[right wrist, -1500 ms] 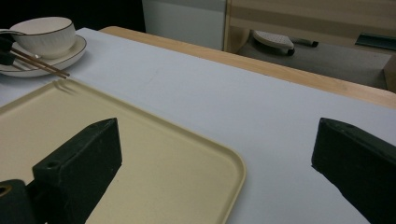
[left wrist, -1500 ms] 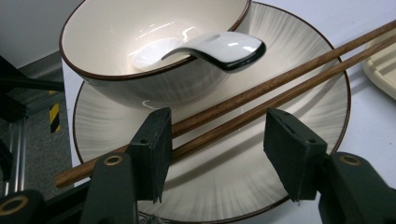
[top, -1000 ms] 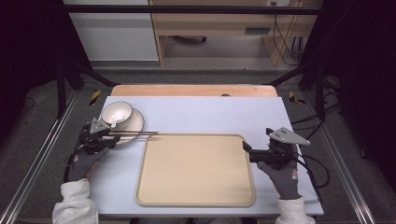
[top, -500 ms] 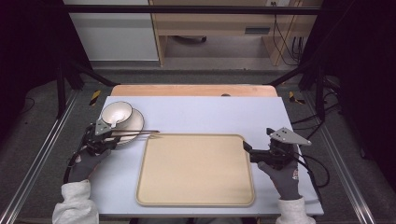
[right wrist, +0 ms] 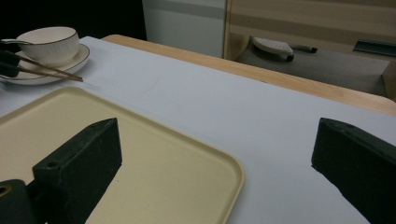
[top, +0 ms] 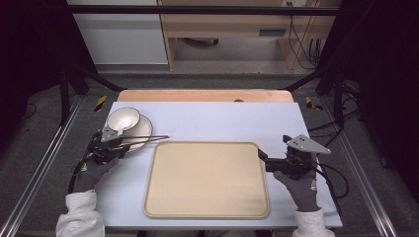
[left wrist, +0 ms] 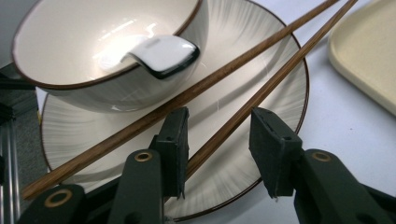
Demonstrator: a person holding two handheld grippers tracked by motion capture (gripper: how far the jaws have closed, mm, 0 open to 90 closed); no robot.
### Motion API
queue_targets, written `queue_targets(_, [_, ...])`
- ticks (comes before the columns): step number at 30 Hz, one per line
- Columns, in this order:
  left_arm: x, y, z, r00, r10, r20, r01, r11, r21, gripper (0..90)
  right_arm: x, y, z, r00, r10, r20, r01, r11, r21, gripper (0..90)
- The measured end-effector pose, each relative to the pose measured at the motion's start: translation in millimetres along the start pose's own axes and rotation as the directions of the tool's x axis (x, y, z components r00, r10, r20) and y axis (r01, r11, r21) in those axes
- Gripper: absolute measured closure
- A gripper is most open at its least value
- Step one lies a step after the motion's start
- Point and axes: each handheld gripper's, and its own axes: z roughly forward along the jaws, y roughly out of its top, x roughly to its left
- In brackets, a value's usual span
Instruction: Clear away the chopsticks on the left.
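Note:
A cream bowl (top: 122,119) with a white spoon (left wrist: 161,53) in it stands on a ribbed plate (top: 141,129) at the table's left. Two wooden chopsticks (top: 148,139) lie across the plate's near side, tips toward the tray. My left gripper (top: 116,145) is low over the plate's near rim. Its jaws have just been closing and still stand apart. In the left gripper view (left wrist: 224,149) one chopstick (left wrist: 243,107) runs between them against the left pad, clear of the right pad. My right gripper (top: 262,157) is open at the right edge of the beige tray (top: 207,180).
The tray fills the middle of the light table top (top: 222,118). In the right gripper view one jaw hangs over the tray's corner (right wrist: 224,172), the other over bare table. A wooden strip (top: 205,95) edges the far side; black frame rails flank the table.
The left hand has shifted only slightly at the plate's near rim. The right hand, tray, bowl and chopsticks look unmoved.

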Motion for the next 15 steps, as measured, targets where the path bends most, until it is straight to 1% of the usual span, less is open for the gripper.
queue_targets(2, [-0.4, 0.1, 0.7, 1.0, 0.007, -0.002, -0.007, 1.0, 0.002, 57.4, 0.2, 0.0, 0.0, 1.0, 0.001, -0.001, -0.001, 1.0, 0.0, 1.8])
queue_targets(3, [-0.3, 0.9, -0.9, 0.9999, 0.002, 0.011, -0.002, 1.0, 0.001, 60.0, 0.5, 0.1, 0.2, 1.0, -0.001, -0.002, 0.001, 1.0, 0.002, 1.7])
queue_targets(5, [-0.6, 1.1, -1.7, 0.9999, -0.002, 0.014, 0.002, 1.0, -0.002, 66.8, 0.6, -0.1, 0.5, 1.0, 0.0, -0.003, 0.0, 1.0, 0.002, 1.7])
queue_targets(8, [-2.3, 2.3, -3.3, 0.9999, 0.011, 0.011, -0.011, 0.9998, 0.016, 68.5, 0.6, -0.3, 0.7, 1.0, -0.004, -0.002, 0.004, 1.0, 0.005, 1.8])
queue_targets(10, [-5.0, 4.5, -4.3, 0.9997, 0.022, 0.003, -0.022, 0.9992, 0.032, 71.6, 0.5, 0.0, 0.2, 1.0, -0.002, 0.0, 0.002, 1.0, 0.004, 1.7])
queue_targets(11, [-5.0, 4.5, -4.3, 0.9997, 0.022, 0.003, -0.022, 0.9992, 0.032, 73.4, 0.2, 0.2, -0.2, 1.0, -0.001, 0.001, 0.001, 1.0, 0.002, 1.7])
queue_targets(12, [-5.6, 4.7, -4.1, 0.9998, 0.021, -0.001, -0.021, 0.9992, 0.032, 73.4, 0.2, 0.2, -0.2, 1.0, -0.001, 0.001, 0.001, 1.0, 0.002, 1.7])
queue_targets(14, [-5.3, 5.9, -5.3, 0.9999, 0.01, 0.011, -0.011, 0.9988, 0.047, 76.8, 0.0, 0.4, -0.8, 1.0, 0.002, 0.0, -0.002, 1.0, -0.001, 1.7])
queue_targets(15, [-5.3, 5.9, -5.3, 0.9999, 0.01, 0.011, -0.011, 0.9988, 0.047, 78.4, 0.0, 0.4, -0.8, 1.0, 0.002, 0.0, -0.002, 1.0, -0.001, 1.7])
